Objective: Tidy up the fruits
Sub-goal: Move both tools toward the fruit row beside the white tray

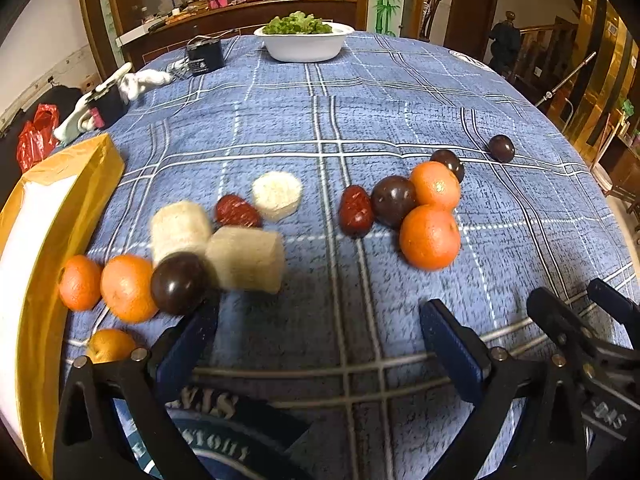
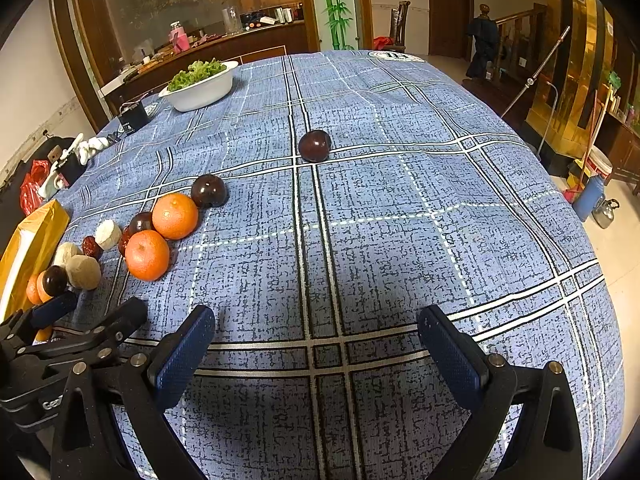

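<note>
Two clusters of fruit lie on the blue plaid tablecloth (image 2: 400, 208): near its left edge, beside the yellow tray (image 1: 48, 240), tangerines (image 1: 126, 288), a dark plum (image 1: 178, 282) and pale cylinder pieces (image 1: 246, 258) lying on their sides, long axes seemingly across the table, though motion blur makes this uncertain. Toward the middle, two oranges (image 1: 430, 236) touch a plum (image 1: 393, 200) and a red date (image 1: 355, 210) standing roughly upright, with a lone plum (image 2: 315, 145) well apart. Left gripper (image 1: 320, 344) and right gripper (image 2: 316, 352) hover spread wide, holding nothing; a white bowl of greens (image 1: 304, 46) sits at the far edge, a wooden counter behind.
</note>
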`<state>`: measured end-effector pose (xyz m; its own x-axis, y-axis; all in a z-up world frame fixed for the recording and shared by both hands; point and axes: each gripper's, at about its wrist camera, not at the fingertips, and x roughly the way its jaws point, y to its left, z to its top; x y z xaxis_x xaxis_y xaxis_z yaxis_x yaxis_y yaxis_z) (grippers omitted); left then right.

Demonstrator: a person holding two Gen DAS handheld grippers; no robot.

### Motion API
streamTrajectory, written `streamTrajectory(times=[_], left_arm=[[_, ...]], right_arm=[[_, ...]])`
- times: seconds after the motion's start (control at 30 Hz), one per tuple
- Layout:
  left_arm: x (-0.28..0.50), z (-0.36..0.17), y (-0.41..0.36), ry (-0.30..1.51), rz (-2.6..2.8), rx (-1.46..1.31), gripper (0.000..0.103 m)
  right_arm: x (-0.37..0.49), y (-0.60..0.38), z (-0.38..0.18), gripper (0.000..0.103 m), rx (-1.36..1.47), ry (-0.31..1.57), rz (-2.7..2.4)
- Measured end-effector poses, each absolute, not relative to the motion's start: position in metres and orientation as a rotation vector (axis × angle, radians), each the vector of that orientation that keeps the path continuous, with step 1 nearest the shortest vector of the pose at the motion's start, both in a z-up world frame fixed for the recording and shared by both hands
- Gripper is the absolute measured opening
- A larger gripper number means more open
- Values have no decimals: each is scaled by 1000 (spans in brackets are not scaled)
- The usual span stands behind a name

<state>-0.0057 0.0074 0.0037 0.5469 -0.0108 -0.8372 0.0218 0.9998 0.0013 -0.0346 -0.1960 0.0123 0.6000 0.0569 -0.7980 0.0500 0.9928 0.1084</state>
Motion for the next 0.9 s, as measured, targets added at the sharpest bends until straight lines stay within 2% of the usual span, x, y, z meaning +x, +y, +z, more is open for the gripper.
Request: streamTrajectory(times=[0.03,0.13,0.23,0.33,0.37,0.5,0.57,0.7,0.73,0.83,0.9], left_arm=[[-11,5,10,992,-11,8,94],[-27,16,22,987,-84,-66,94],[-46,30,41,961,-126,-159,94],[-61,37,66,1004,-180,-260,82],[-67,40,74,1015,-192,-272,80],[-92,59,97,934,-201,-282,81],[-105,66,100,867,-209,-263,88],[-115,59,100,852,-273,-292,88],[-115,56,98,859,-264,-279,86],[-113,49,93,908,-270,-245,68],[-113,44,94,945,-295,-274,66]], right_arm=[[-33,-193,11,103,108,934,-4],[-29,-177,7,102,-7,966,-56],[-31,-184,10,103,27,964,-42],[-32,-182,12,103,10,964,-49],[-32,-184,13,103,21,964,-44],[-35,-186,14,103,20,964,-44],[-33,-185,13,103,21,963,-44],[-33,-184,13,103,21,963,-44],[-33,-184,13,103,21,963,-44],[-33,-184,12,103,23,962,-44],[-33,-184,12,103,23,962,-44]])
